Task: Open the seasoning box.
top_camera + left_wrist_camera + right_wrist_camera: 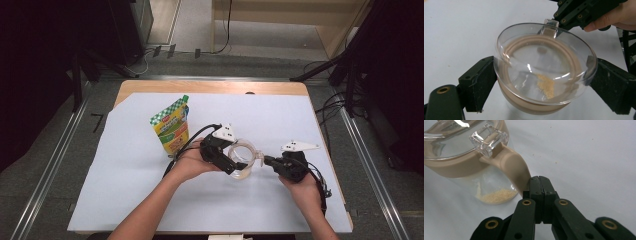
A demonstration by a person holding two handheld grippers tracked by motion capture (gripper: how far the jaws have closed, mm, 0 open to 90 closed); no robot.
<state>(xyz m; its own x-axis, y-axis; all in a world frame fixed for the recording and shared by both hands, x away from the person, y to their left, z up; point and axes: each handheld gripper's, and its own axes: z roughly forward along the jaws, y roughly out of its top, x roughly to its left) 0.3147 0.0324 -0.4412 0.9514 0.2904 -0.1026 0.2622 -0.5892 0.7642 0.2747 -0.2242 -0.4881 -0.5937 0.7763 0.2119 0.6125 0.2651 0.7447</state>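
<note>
Here, left tool [544, 80] around jar [544, 72]

I see a green/yellow refill pouch [172, 128] upright on white sheet [125, 170] covering the wood tabletop [150, 86], far-left of centre; cables [330, 107] on floor.

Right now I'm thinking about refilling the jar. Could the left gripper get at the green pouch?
Probably not at once: the left gripper is clamped around the clear jar. The green pouch stands close by on its side, nothing between them.
</note>
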